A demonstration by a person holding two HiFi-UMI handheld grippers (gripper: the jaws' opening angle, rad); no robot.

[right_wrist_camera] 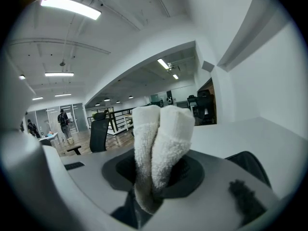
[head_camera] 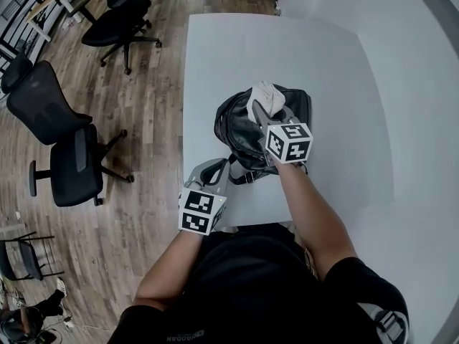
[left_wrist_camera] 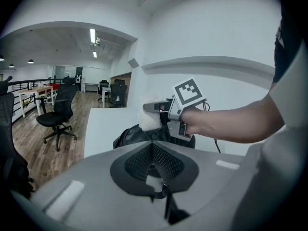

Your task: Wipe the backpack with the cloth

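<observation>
Toward the near left corner of the smooth white table (head_camera: 237,49) we see one backpack (head_camera: 240,124). It is black, glossy and leather-like, slumped into a rounded, creased mound close to the near edge. From its near end a thin black strap (head_camera: 247,178) runs out in a flat webbing loop.

We count two grippers, each with a cube of black-and-white square markers. The right gripper (head_camera: 267,117) reaches over the backpack from the near side. Its jaws are clamped on the one cloth (head_camera: 262,97), a white terry towel with a nubby pile. In the right gripper view the towel is bunched into two thick, rounded lobes that stand up out of the dark recess between the jaws. The cloth sits at the far end of the backpack and appears to rest against the leather there.

The left gripper (head_camera: 221,172) is at the near left of the backpack, over the table's near edge. In the left gripper view its dark, mesh-textured jaws are closed together, and the narrow black strap seems pinched between them.

Beyond the table's left edge the floor is wood plank. On it we count three black swivel chairs (head_camera: 75,165) with mesh backs and star bases.
</observation>
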